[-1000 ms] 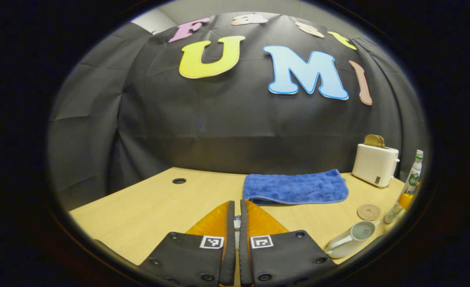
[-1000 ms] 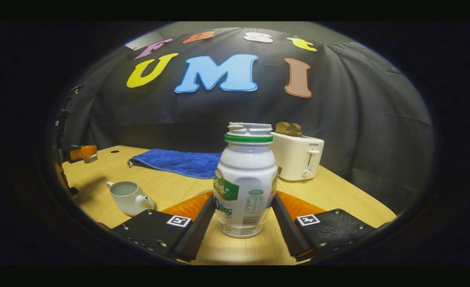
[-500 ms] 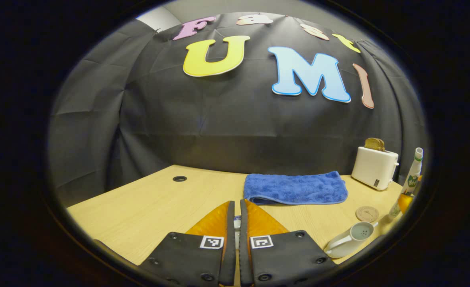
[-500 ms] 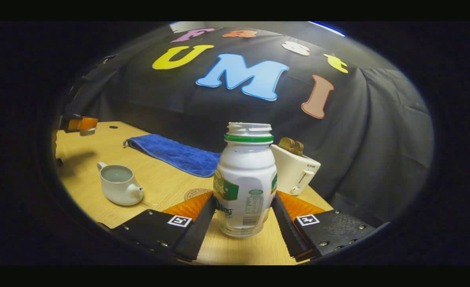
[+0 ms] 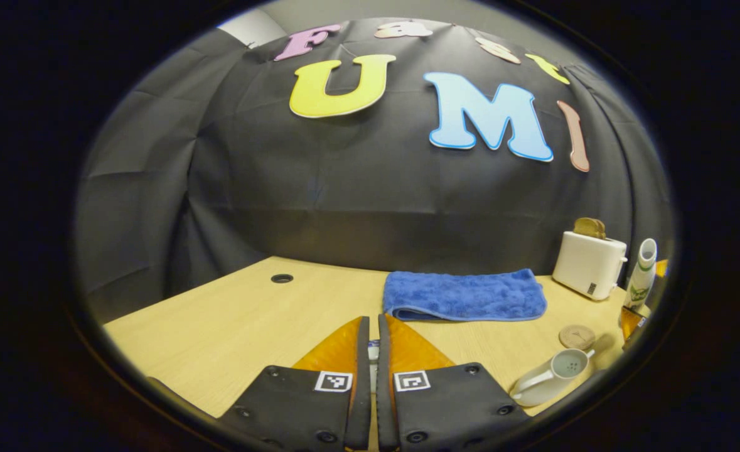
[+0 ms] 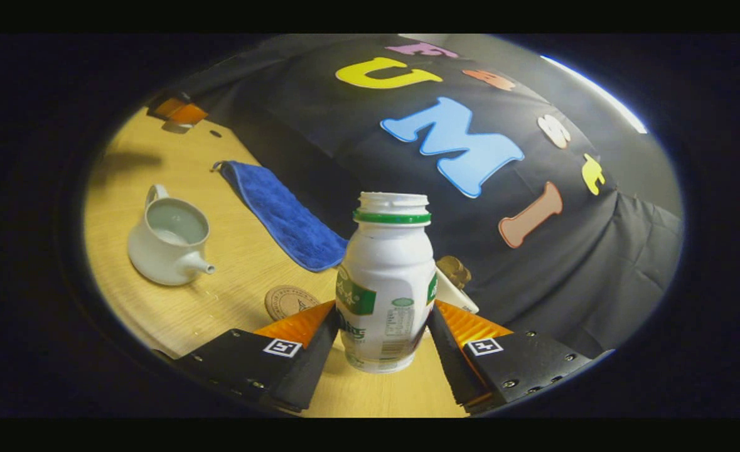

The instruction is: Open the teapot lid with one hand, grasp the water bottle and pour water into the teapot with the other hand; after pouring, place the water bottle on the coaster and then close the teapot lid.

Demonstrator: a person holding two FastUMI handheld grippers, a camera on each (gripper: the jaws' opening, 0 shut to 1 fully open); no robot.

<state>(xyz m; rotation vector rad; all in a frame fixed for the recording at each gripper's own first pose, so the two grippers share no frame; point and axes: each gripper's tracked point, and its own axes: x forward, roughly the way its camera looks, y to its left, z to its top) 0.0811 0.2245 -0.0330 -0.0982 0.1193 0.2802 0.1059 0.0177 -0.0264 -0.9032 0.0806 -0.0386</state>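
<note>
In the right gripper view, the right tongs (image 6: 383,326) are clamping the white plastic water bottle with the green neck ring (image 6: 387,282) by its lower body, uncapped mouth toward twelve o'clock. Over the last second the whole scene has been rolling clockwise around that bottle, so the hand is tipping it toward the pot, and I judge the pour to be just starting, with no stream showing yet. The round cork coaster (image 6: 290,301) is lying at ten o'clock just beyond the fingertips, bare on the pale wooden bench (image 6: 238,251). Farther out at ten o'clock the white ceramic teapot (image 6: 167,236) is standing open, liquid already showing inside. The blue towel (image 6: 285,216) is lying beyond it toward eleven.

In the left gripper view, the left tongs (image 5: 370,351) are pressed nearly together on a small pale piece, probably the lid, staying off to the side, well apart from the teapot at four o'clock
</note>
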